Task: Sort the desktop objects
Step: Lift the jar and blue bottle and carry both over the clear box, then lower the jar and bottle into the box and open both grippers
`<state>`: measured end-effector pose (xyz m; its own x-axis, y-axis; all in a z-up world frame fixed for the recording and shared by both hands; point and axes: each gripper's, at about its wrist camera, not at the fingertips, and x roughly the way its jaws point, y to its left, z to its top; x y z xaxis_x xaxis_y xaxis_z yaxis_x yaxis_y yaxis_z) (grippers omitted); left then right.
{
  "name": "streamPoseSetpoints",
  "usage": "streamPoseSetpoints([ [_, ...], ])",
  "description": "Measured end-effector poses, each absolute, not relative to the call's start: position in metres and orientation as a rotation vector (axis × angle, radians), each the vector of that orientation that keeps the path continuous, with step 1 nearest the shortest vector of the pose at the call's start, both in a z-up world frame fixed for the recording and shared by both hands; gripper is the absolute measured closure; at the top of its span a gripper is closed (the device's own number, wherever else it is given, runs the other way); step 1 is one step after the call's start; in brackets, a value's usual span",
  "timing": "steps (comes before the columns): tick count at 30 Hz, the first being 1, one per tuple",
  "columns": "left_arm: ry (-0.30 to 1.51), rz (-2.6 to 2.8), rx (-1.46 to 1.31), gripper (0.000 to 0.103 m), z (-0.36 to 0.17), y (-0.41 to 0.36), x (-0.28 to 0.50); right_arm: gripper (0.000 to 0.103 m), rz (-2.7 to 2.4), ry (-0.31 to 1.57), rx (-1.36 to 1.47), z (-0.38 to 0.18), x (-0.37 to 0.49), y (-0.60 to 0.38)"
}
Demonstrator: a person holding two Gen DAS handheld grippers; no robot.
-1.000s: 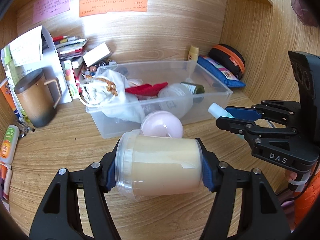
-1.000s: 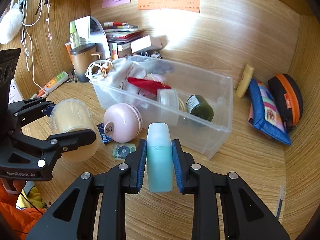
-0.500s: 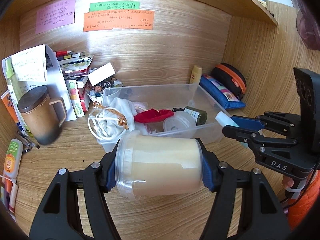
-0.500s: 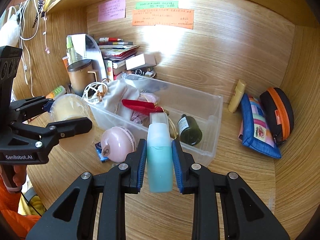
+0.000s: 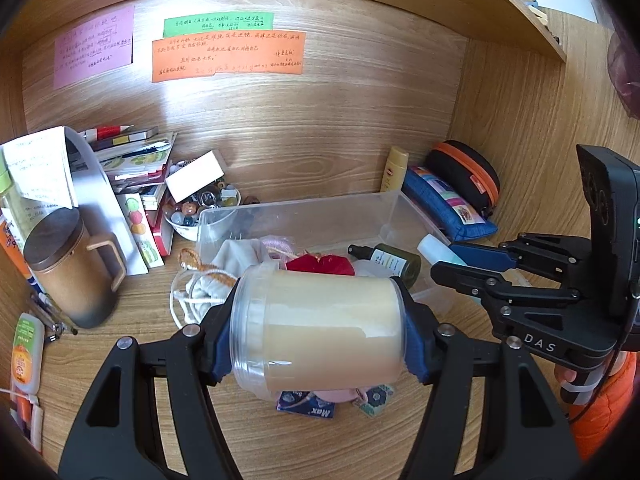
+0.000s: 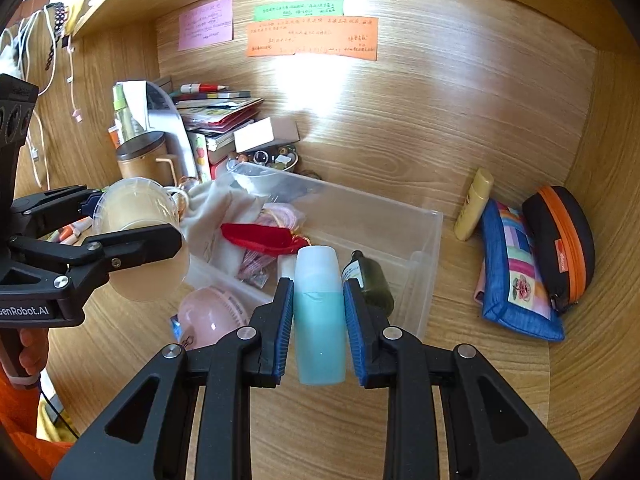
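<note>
Clear plastic, cream-filled: the wide round jar (image 5: 320, 326) lies on its side in my left tool (image 5: 320, 344), whose blue pads are clamped on its lid end and its base, in the air just in front of the clear plastic storage bin (image 6: 424, 240). I judge it smooth, stiff and fairly heavy if full; end-to-end is the hold I would trust, since its round wall could roll.

My right tool (image 6: 319, 320) is clamped on the flanks of one pale blue translucent bottle with a white cap (image 6: 320, 312), held upright over the bin's near wall. It looks light and slippery, and thin enough to give, so mid-body seems the right place.

Below the jar, in front of the bin on the worktop (image 6: 500, 380), sit one pink round case (image 6: 208, 316) and two small flat packets (image 5: 308, 408).

Inside the bin I count one dark green glass bottle (image 6: 370, 280), likely fragile, one red pouch (image 6: 256, 238) and one soft white cloth bag (image 6: 212, 208).

Behind the bin stand one yellow tube (image 6: 474, 204), one blue patchwork pouch (image 6: 516, 276), one black case with an orange zip (image 6: 560, 244) and one brown lidded mug (image 5: 70, 268).
</note>
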<state>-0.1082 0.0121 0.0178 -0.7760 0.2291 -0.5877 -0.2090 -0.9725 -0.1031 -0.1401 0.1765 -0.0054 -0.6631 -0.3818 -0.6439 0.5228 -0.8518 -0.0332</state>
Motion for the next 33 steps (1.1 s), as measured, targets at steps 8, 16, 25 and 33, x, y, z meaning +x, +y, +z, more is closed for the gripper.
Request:
streamPoseSetpoints([
  [8,-0.06,2.727,-0.951,0.037,0.014,0.012,-0.132,0.08,-2.471,0.247,0.908,-0.011,-0.165,0.176],
  [16,-0.051,2.707,-0.969,0.037,0.01,0.016,-0.152,0.08,-2.445,0.269,0.941,-0.019,-0.186,0.168],
  [25,-0.057,2.671,-1.038,0.037,-0.004,0.022,-0.176,0.08,-2.439,0.259,0.977,-0.033,-0.208,0.165],
  [33,-0.078,2.637,-1.084,0.037,-0.014,0.025,-0.191,0.08,-2.425,0.288,0.977,-0.042,-0.213,0.16],
])
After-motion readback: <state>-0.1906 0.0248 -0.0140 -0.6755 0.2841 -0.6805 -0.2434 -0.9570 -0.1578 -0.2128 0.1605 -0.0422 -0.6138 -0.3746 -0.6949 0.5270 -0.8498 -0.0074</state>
